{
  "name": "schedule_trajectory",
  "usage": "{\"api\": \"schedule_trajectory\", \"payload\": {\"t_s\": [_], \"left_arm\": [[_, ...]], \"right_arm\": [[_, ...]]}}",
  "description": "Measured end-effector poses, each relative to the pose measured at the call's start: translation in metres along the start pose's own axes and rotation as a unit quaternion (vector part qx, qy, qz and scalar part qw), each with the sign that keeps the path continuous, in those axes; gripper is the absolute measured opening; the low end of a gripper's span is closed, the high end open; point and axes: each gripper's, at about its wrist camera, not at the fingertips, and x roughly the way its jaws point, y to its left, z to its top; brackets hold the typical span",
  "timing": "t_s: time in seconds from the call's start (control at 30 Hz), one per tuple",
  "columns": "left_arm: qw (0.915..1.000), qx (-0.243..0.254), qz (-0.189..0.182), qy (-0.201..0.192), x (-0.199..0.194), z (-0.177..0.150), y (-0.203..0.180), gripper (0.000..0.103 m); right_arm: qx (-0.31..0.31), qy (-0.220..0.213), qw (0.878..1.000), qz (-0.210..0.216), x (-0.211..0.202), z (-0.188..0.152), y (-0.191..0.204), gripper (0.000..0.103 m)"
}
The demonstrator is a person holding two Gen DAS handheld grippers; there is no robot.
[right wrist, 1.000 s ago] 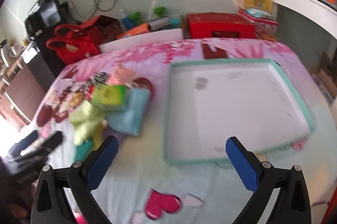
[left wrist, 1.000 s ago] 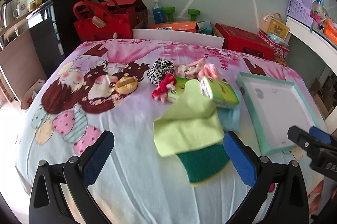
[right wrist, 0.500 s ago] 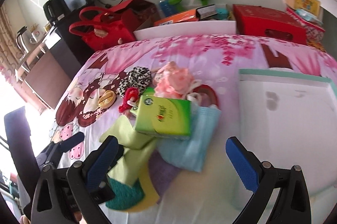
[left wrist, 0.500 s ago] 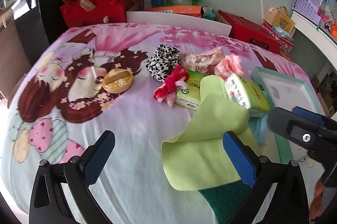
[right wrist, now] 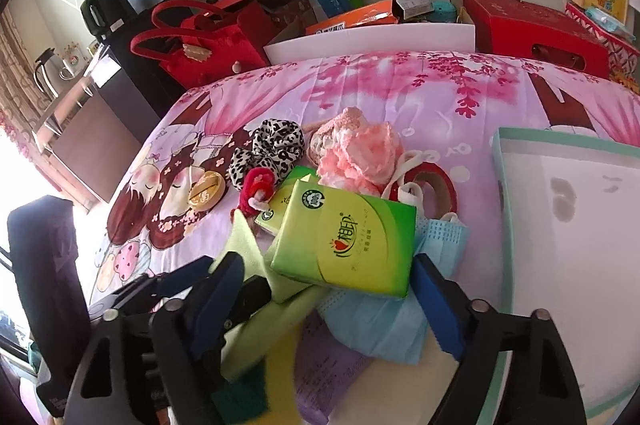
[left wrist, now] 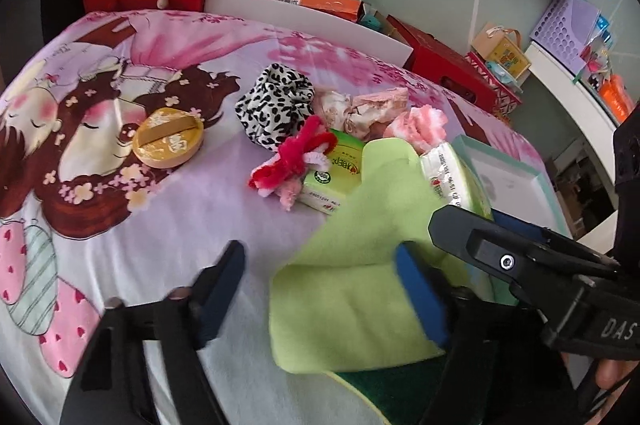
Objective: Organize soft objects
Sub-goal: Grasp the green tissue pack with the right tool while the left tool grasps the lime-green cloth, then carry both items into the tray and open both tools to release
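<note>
A pile of soft things lies on the patterned bedsheet [left wrist: 168, 225]. A light green cloth [left wrist: 360, 265] lies over a green-and-yellow scouring sponge [left wrist: 396, 393]. A green tissue pack [right wrist: 348, 237] rests on a blue face mask [right wrist: 384, 321]. Behind are a smaller tissue pack [left wrist: 332, 173], a red-and-pink fuzzy bow [left wrist: 292, 161], a leopard scrunchie [left wrist: 276, 101] and pink knitted pieces [right wrist: 360, 149]. My left gripper [left wrist: 320, 289] is open, its right finger over the green cloth. My right gripper [right wrist: 332, 301] is open, its fingers either side of the tissue pack's near edge.
A teal-rimmed white tray [right wrist: 580, 233] lies on the bed to the right. A round golden tin [left wrist: 168, 137] and a red tape roll [right wrist: 432, 185] lie by the pile. Red bags [right wrist: 208, 41], boxes and a bottle stand behind the bed.
Both grippers have moved in toward the pile. The right gripper swung left from the tray to the tissue pack. The left gripper's fingers stand closer together and have reached the green cloth.
</note>
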Motion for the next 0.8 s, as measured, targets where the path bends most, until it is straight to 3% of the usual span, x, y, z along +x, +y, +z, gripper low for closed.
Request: {"api": "schedule_trajectory", "payload": {"t_s": [0.13,0.27,0.6,0.8], "left_arm": [[0.9995,-0.01,-0.028,0.012,0.005,0.002,0.003,0.05],[0.9992,-0.006,-0.035,0.02,0.01,0.002,0.0,0.045],[0.9981,0.012,-0.048,0.036,0.018,0.006,-0.008,0.011],[0.9976,0.01,-0.057,0.037,0.02,0.004,-0.01,0.003]], "right_arm": [[0.01,0.0,1.0,0.009,-0.002,0.002,-0.003,0.078],[0.013,-0.001,1.0,0.003,-0.003,0.004,-0.005,0.068],[0.022,-0.004,1.0,0.008,-0.007,0.0,-0.01,0.068],[0.028,-0.008,1.0,0.008,-0.013,-0.003,-0.015,0.068]]}}
